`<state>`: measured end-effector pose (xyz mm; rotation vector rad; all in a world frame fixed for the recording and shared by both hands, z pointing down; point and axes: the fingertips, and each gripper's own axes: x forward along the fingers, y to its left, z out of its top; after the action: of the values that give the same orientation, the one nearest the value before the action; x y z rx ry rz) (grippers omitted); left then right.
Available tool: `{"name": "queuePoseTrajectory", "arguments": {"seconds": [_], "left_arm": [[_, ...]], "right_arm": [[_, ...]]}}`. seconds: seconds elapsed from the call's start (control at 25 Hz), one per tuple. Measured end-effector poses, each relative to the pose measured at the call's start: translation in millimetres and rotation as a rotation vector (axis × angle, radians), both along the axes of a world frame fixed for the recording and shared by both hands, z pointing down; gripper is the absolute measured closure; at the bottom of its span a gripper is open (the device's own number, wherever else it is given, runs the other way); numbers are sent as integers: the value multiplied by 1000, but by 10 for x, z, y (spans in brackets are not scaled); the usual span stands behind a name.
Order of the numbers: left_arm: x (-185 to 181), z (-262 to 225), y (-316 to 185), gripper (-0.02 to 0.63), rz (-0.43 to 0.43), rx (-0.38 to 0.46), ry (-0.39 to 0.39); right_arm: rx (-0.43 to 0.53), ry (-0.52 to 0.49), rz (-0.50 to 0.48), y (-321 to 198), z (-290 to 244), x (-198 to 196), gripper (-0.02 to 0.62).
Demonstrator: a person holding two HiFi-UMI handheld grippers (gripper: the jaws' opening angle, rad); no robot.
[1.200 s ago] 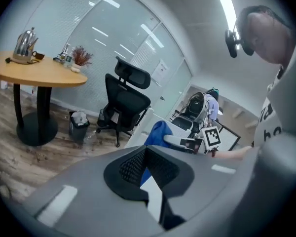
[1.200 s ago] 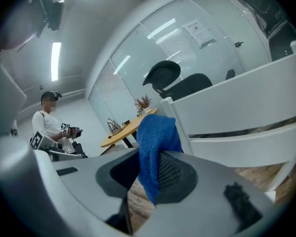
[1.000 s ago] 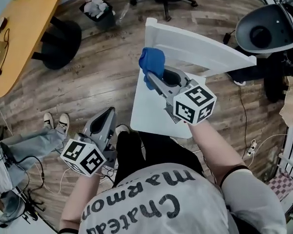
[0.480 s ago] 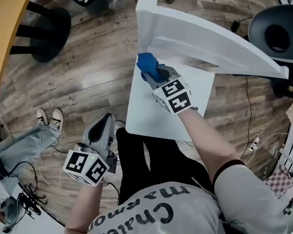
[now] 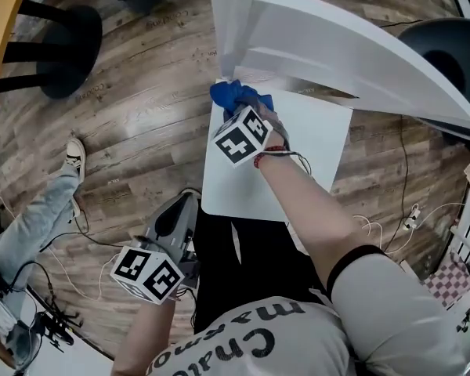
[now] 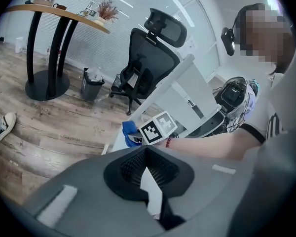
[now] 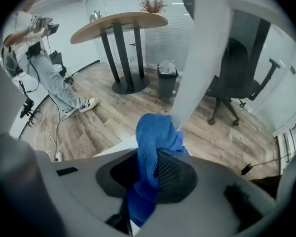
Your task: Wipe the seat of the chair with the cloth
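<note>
While standing on the wooden floor (image 5: 133, 124), fills the upper middle of the head view: white chair (image 5: 298, 45), backrest (image 5: 352, 61) at 12 o'clock, flat seat (image 5: 313, 147) toward 6 o'clock. Looks hard, smooth and stiff; probably bears a firm press and lets fabric glide easily.

Next in size, right tongs (image 5: 247, 110), at the 10 o'clock corner of the seat, close under the backrest. Clenched on the blue cloth (image 5: 229, 94), with the fabric pinched between the ribbed pads (image 7: 172, 174) and spilling out in front and below. Left tongs (image 5: 175, 219), at 7 o'clock from the seat, off the chair, over the floor beside the leg (image 5: 219, 249); closed together, holding nothing.

Smallest, the cloth itself: bunched at that same corner, seemingly touching the seat, though hard to confirm. Appears soft, light and limp, of open knit; likely to fold and drag, not to slide flat. Best gripped by a thick bunch near the middle, leaving a loose part beneath to meet the surface. Risky to pinch only by a thin edge, as likely to slip out.
</note>
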<state>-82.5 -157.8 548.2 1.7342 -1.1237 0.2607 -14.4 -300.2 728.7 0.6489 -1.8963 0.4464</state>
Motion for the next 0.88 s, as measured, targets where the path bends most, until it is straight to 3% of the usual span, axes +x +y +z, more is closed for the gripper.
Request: {"name": "queuePoseTrajectory", "arguments": {"seconds": [0.2,0.48,0.88], "left_arm": [[-2,40,-14,598,2,-7,2],[161,66,-107,598,53,20,13],[608,133,-240,598,145,35,40]], "right_arm": [[18,67,-18,17,97,-99,495],[-34,-62,97,-15,3,-14,508],[84,4,168,146,12,813,508]]}}
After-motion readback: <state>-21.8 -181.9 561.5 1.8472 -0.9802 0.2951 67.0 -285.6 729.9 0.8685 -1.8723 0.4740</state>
